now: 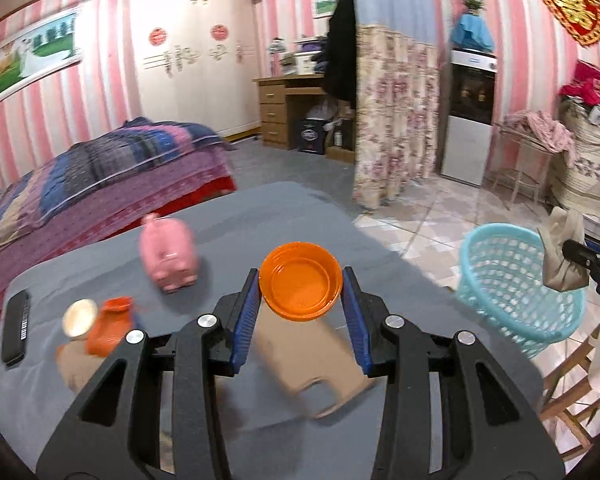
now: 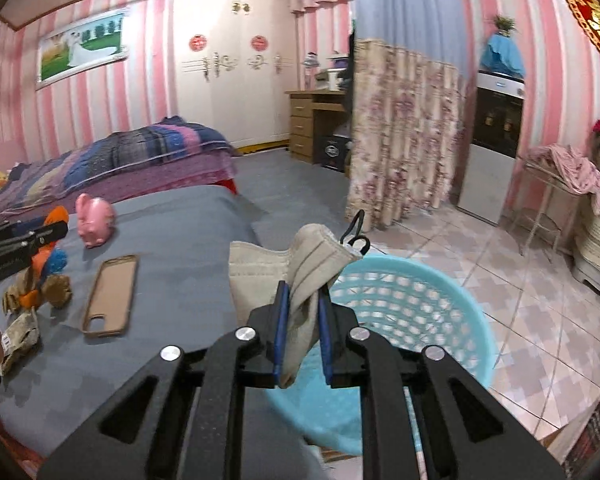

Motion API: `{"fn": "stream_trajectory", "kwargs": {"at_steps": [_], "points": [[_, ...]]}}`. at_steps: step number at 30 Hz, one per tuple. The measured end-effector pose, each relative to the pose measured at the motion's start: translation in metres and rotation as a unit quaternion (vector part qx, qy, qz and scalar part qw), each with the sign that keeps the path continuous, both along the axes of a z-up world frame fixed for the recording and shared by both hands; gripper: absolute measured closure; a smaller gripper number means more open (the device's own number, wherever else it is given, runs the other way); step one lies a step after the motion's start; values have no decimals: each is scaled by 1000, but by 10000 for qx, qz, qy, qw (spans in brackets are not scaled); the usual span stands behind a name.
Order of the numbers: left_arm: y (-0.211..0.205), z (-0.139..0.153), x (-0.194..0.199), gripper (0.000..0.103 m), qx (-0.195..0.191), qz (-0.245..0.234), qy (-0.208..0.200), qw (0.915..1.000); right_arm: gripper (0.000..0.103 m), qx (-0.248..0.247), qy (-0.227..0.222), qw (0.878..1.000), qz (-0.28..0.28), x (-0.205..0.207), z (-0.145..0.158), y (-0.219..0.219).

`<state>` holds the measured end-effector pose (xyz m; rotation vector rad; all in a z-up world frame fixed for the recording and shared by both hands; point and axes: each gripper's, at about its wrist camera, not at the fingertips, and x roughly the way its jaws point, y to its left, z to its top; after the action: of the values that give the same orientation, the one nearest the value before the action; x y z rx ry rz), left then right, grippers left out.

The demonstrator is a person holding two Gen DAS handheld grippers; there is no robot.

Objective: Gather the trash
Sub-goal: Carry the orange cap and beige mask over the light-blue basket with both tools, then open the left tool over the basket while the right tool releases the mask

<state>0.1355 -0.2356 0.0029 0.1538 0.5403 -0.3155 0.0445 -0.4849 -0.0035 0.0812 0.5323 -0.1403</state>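
Over the blue basket (image 2: 412, 312), face mask (image 2: 312, 276) upright in right gripper (image 2: 303, 304).

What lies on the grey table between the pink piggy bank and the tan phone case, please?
Nothing: in the right wrist view, only bare grey table separates the pink piggy bank from the tan phone case.

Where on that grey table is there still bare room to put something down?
The widest bare stretch of the grey table lies between the phone case and the blue basket, running back past the pink piggy bank. The near left corner is crowded: crumpled wrappers and a dark remote.
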Motion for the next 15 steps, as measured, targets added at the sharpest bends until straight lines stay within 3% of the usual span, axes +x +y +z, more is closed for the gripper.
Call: {"fn": "stream_trajectory", "kwargs": {"at_steps": [9, 15], "points": [[-91, -12, 1, 64, -254, -719, 98, 9970, 88, 39, 167, 9982, -574, 3, -9, -43], [-131, -27, 5, 64, -263, -917, 176, 9953, 88, 63, 256, 9965, -794, 4, -21, -61]]}}
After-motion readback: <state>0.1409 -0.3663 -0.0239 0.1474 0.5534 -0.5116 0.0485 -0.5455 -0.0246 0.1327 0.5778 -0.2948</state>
